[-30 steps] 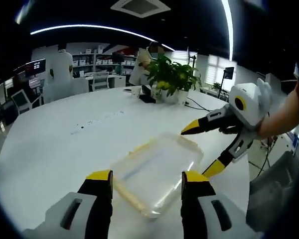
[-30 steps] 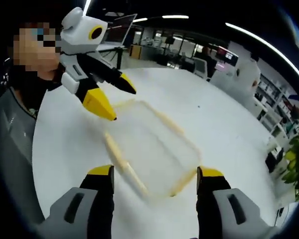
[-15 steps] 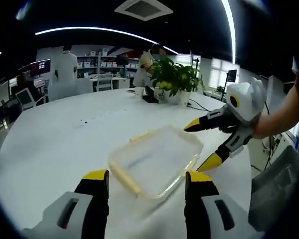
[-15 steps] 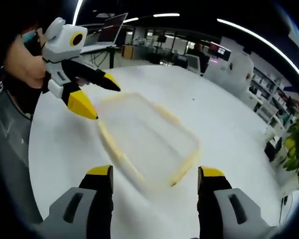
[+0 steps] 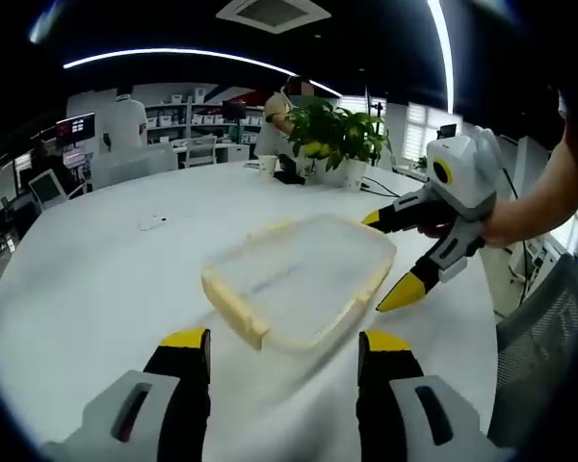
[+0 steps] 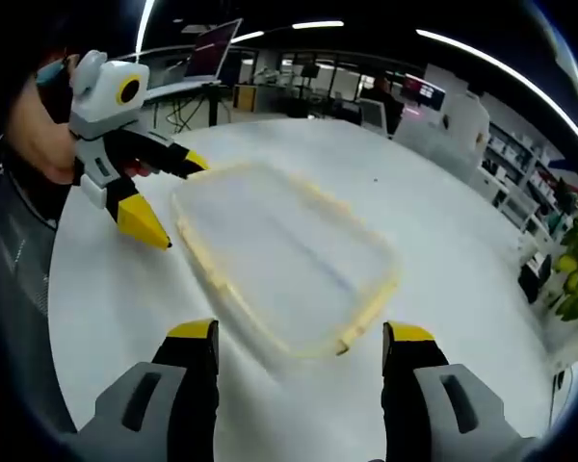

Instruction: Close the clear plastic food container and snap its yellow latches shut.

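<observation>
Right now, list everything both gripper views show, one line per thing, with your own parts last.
Clear plastic food container with yellow latches: one, clear with yellow edges, flat on the table between both grippers; whether its latches are snapped is too blurred to tell.
Round white table: one, white, under the container.
Potted green plant: one, green leaves in a white pot, at the table's far edge.
Small white item: one, on the table beyond the container; too small to identify.
People in white: two, standing in the background near shelves.
Left gripper: one, white and black with yellow tips, jaws open, short of the container.
Right gripper: one, same colours, jaws open, at the container's other end.
</observation>
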